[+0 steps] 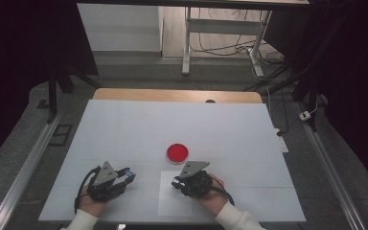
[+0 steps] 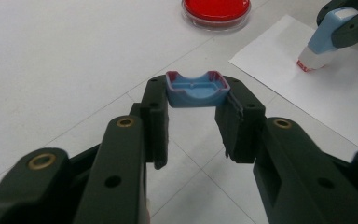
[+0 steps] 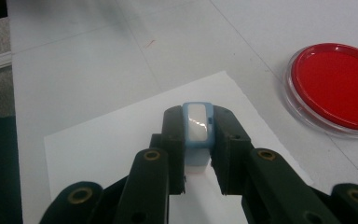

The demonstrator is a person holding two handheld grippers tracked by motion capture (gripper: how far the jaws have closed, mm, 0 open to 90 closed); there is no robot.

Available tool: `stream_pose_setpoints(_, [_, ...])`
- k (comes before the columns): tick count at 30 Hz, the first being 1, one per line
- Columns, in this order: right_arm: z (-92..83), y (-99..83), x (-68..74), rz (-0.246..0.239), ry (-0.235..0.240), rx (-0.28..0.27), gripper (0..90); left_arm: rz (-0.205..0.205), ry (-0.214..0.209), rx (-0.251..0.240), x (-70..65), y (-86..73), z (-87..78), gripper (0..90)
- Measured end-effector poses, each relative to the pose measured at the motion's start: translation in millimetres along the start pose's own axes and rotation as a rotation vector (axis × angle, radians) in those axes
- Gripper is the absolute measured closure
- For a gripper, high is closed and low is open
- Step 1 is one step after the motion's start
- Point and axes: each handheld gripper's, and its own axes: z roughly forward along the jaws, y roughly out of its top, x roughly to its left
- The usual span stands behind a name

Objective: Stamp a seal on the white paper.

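Blue plastic fills both grips: the left gripper (image 2: 193, 100) clamps the stamp's cap (image 2: 196, 88), while the right gripper (image 3: 198, 140) grasps the stamp (image 3: 197, 128) upright, face down on the white paper (image 3: 116, 140). The red ink dish (image 1: 178, 152) sits just beyond, nearer the right hand.

Left tongs (image 2: 192, 105) clamp a blue cap (image 2: 196, 88) (red dish (image 2: 216, 10) beyond).

Red dish (image 1: 178, 152) just beyond the white paper sheet (image 1: 172, 203), near the right claw (image 1: 176, 182), tabletop (image 1: 124, 129) open beyond and to either side
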Motion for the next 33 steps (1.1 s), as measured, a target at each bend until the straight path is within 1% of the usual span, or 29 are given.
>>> stream_pose_setpoints(3, [0.3, 1.2, -0.1, 0.005, 0.004, 0.011, 75.5, 0.000, 0.000, 0.000, -0.1, 0.1, 0.0, 64.5])
stream_pose_setpoints(6, [0.5, 2.4, 0.4, -0.009, -0.002, 0.026, 75.7, -0.001, 0.001, 0.000, 0.0, 0.2, 0.1, 64.5])
stream_pose_setpoints(9, [0.8, 4.4, 1.7, -0.011, -0.013, 0.045, 75.8, -0.002, 0.002, 0.001, 0.0, 0.2, 0.1, 64.5])
stream_pose_setpoints(13, [1.5, 5.6, 3.0, -0.008, -0.018, 0.052, 75.9, -0.002, 0.002, 0.000, -0.2, 0.2, 0.2, 64.5])
stream_pose_setpoints(16, [1.3, 4.9, 2.2, -0.010, -0.016, 0.050, 75.9, -0.002, 0.003, 0.000, -0.7, 0.4, 0.1, 64.5])
stream_pose_setpoints(20, [1.3, 4.7, 1.0, 0.001, -0.006, 0.049, 75.9, -0.003, 0.003, 0.000, -0.8, 0.4, 0.1, 64.5])
stream_pose_setpoints(24, [0.9, 4.6, 1.0, -0.008, -0.011, 0.057, 76.0, -0.003, 0.002, 0.001, -0.8, 0.4, 0.4, 64.5])
stream_pose_setpoints(25, [1.4, 4.3, 1.7, -0.006, -0.011, 0.048, 76.0, -0.003, 0.002, 0.002, -0.7, 0.5, 0.5, 64.5])
stream_pose_setpoints(29, [1.2, 4.2, 2.0, -0.007, -0.014, 0.049, 75.9, -0.003, 0.003, 0.001, -0.8, 0.5, 0.5, 64.5])
stream_pose_setpoints(33, [1.4, 3.2, 0.7, -0.001, -0.004, 0.036, 75.7, -0.004, 0.003, 0.000, -0.4, 0.5, 0.4, 64.5])
